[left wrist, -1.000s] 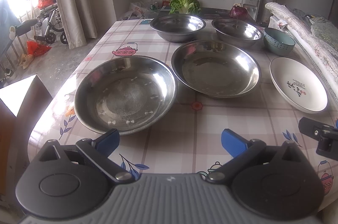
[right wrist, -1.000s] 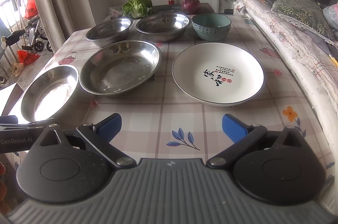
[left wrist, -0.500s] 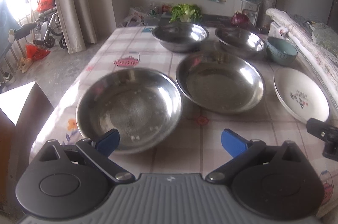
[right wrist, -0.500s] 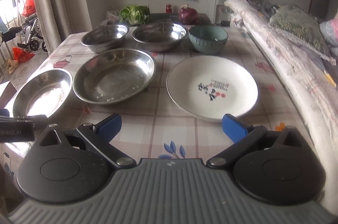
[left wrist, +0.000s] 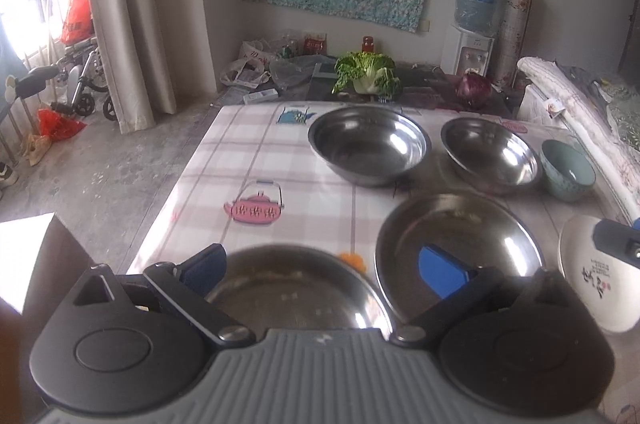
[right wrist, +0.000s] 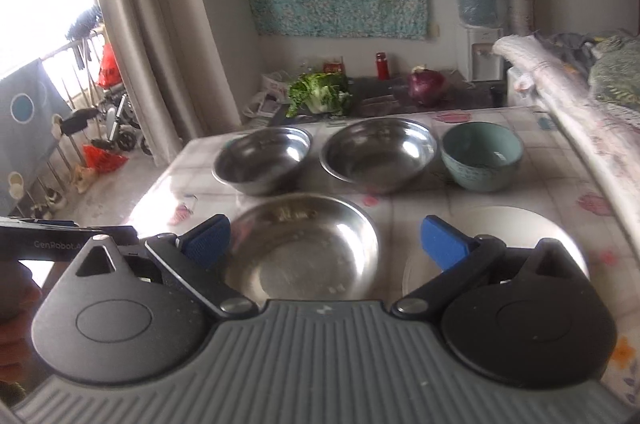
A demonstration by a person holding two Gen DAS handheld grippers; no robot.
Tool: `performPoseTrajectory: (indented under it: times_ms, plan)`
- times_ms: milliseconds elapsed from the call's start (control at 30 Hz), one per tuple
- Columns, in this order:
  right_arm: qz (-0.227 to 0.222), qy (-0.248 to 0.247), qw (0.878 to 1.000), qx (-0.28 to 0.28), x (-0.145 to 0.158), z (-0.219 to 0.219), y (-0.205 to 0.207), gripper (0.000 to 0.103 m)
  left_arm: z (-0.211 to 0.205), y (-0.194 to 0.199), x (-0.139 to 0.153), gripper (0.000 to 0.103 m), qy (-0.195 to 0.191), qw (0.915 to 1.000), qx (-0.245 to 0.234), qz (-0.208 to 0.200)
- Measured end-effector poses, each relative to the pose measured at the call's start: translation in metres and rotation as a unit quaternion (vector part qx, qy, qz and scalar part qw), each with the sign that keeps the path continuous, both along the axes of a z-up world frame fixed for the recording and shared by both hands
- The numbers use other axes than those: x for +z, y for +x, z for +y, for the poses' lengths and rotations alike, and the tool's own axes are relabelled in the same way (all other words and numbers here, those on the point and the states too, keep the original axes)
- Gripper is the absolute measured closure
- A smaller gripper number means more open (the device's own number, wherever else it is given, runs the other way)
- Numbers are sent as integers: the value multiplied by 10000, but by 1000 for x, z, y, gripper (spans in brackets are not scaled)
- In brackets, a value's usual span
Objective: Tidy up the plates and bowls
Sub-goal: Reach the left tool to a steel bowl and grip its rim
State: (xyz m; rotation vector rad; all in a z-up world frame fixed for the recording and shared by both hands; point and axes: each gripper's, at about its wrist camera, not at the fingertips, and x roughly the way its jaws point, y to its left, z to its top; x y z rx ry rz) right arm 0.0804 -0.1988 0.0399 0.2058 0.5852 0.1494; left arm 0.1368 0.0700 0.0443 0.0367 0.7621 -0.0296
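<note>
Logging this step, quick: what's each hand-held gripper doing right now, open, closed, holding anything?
Left hand-held gripper: open, holding nothing, above the near steel plate.
Right hand-held gripper: open, holding nothing, facing the middle steel plate.

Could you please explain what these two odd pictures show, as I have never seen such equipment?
There is no robot: a person holds a two-finger tool in each hand, with a wide-angle camera on each looking forward along its fingers. One picture is from the left tool, the other from the right tool; the black and grey shapes with blue pads are the tools themselves. Both are open and hold nothing. On the checked tablecloth lie a near steel plate, a second steel plate, two steel bowls, a teal bowl and a white plate. A leafy cabbage sits beyond the table.
</note>
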Motion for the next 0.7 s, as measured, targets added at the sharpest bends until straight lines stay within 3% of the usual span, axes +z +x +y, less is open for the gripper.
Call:
performPoseTrajectory:
  times_ms: [300,533,700]
  plan:
    - [145,507,9980,350,-10,26,88,3,10,71,-6,0,-326,9993,-172,-95]
    - [422,627,9965,351,-33,31,131,14,14,133,-20,18,-414,9990,-95,129]
    - [504,533,9966,367,-43,27,141,25,7,174,-31,28,-245,9991,1,342]
